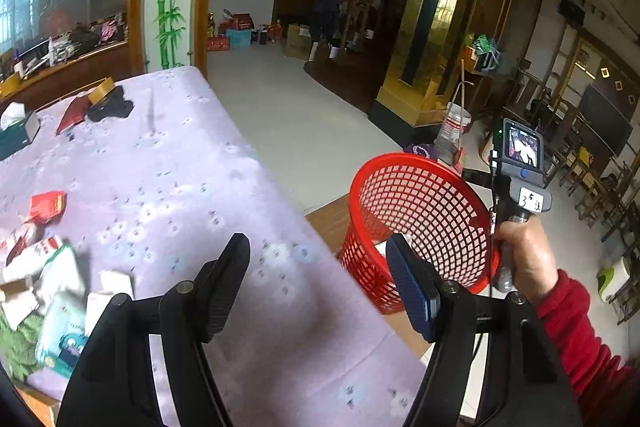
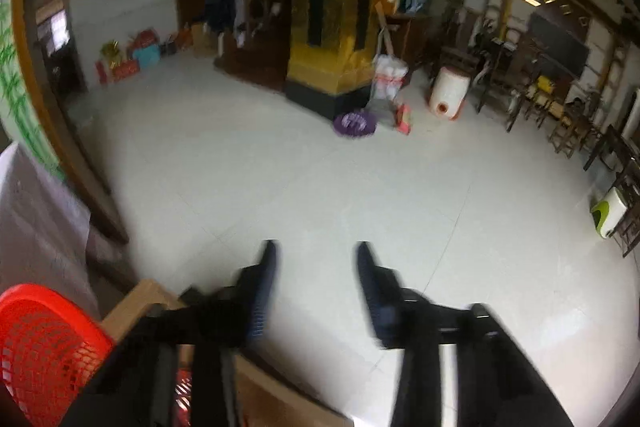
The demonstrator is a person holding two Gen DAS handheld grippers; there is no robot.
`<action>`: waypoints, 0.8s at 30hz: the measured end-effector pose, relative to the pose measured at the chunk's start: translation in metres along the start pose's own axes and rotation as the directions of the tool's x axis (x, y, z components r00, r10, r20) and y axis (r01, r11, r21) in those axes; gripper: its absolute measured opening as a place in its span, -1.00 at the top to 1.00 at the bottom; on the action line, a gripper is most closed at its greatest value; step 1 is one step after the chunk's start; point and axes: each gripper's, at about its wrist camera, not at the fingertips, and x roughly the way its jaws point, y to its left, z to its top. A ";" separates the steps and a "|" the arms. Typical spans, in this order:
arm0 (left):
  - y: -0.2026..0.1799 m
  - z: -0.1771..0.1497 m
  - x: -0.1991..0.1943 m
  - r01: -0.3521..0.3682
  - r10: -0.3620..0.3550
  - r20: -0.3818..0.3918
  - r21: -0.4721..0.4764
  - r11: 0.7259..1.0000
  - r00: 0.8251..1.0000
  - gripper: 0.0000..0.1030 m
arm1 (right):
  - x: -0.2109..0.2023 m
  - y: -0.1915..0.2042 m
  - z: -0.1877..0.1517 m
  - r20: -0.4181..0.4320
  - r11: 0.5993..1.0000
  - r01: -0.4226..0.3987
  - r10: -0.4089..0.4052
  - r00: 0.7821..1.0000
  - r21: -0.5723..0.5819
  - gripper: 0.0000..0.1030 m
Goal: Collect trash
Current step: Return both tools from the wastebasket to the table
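at lower left of the left wrist view: a heap of trash on the table, made of crumpled white wrappers, small cartons and a red packet
task progress: partway at best, as a judgement; most of the litter is on the cloth and not yet binned
done so far: something pale shows through the mesh low inside the red basket, possibly one piece already dropped; too hidden to be sure
left to do: reach the heap, pick each piece, carry it to the basket at centre right of the frame
left gripper: jaws spread wide, nothing between them, hanging over bare cloth between heap and basket
right gripper: jaws parted with a clear gap, empty, only pale floor showing between them; blurred
right hand: wrapped round the handle, right of the basket, red knitted sleeve below it
basket: red plastic lattice, round rim, tapering body, standing on a tan board beside the table edge; seen again at lower left of the right wrist view
cloth: lilac fabric, soft, printed with small pale flowers, faint creases
pads: dark ribbed rubber on flat fingers
not trash, by judgement: teal tissue box at far left, flat red booklet and gold-edged box near the far end
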 end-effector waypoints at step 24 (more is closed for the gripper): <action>0.159 -0.107 -0.141 -0.297 0.320 0.042 -0.275 0.914 0.946 -0.43 | -0.261 0.009 -0.087 0.293 0.840 -0.443 0.529 0.796 -0.313 -0.58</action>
